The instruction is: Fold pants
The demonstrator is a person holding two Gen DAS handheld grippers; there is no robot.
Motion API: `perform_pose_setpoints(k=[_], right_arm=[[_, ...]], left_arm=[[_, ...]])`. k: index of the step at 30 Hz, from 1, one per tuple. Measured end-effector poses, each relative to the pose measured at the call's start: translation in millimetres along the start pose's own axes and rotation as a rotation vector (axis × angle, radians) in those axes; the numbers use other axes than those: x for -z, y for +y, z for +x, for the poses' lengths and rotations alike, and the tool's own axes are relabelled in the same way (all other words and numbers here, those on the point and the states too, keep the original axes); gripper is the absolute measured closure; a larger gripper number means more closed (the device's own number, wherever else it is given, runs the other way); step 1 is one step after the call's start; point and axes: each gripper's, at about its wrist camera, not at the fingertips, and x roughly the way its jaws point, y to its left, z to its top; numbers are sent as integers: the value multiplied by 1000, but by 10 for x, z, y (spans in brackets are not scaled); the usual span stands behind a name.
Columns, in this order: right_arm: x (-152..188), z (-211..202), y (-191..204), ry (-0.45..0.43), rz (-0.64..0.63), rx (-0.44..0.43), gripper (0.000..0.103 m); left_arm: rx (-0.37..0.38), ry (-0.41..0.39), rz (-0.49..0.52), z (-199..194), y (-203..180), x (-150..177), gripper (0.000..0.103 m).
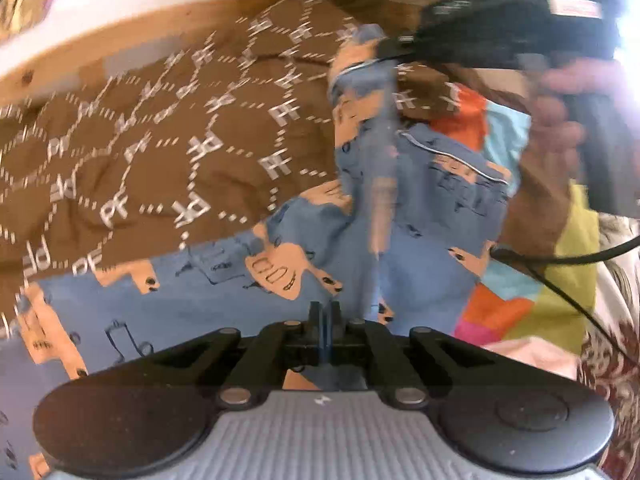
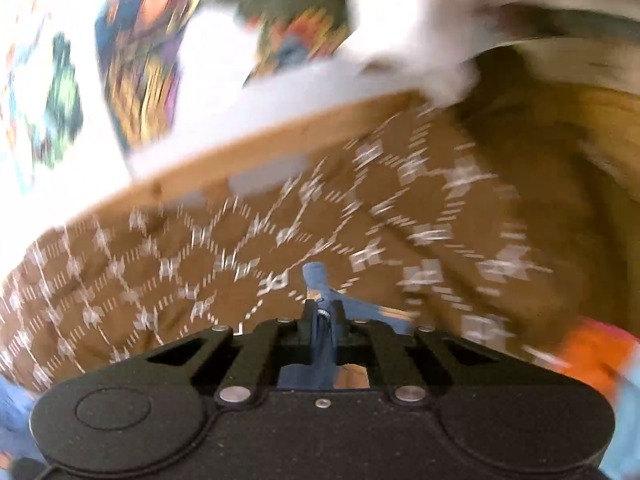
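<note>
Two hand-held grippers pinch the blue cartoon-print fabric pants. Nearest, the left hand-held gripper points steeply down, pressed together on cloth lying on the brown patterned bedspread. Farther right, the right hand-held gripper lifts a pinched edge; beyond runs the wooden bed edge.

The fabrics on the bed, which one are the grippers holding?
The blue pants with peach hands and music notes. Both the left gripper and right gripper pinch it; the brown blanket with white letters lies underneath.
</note>
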Motion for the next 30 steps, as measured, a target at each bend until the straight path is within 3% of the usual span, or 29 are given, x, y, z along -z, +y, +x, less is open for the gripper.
perform_pose_setpoints(k=[4,7,10,12,15,16,19,23,27,29,30], right_arm=[[206,-559,-277,-14,50,66,97],[435,-641,-454,33,81,126,97],[655,-586,-624,86,163,168,95],[763,-592,-685,91,184,187,85],[853,-653,-729,69,196,171,75],[862,-668,-732,59,187,166,66],[882,-681,-723,28,172,168,57],[909,-705,-776,-15,162,168,57],[898,-664,-823,-52,147,142,61],[896,-648,-836,-55,149,137,77],[897,-647,-837,-52,147,140,93]], left_arm=[[-34,5,160,-27,-230,24,102],[-77,40,236,24,-350,41,101],[-75,62,226,54,-349,-20,95],[-52,52,207,33,-295,-142,93],[-50,13,254,31,-269,-431,84],[-50,-2,272,52,-274,-575,76],[-33,-34,292,230,-326,-1021,58],[21,-60,282,667,-450,-1523,58],[108,-5,248,1071,-577,-1728,61],[140,29,225,1224,-639,-1755,80],[144,42,221,1279,-673,-1754,102]])
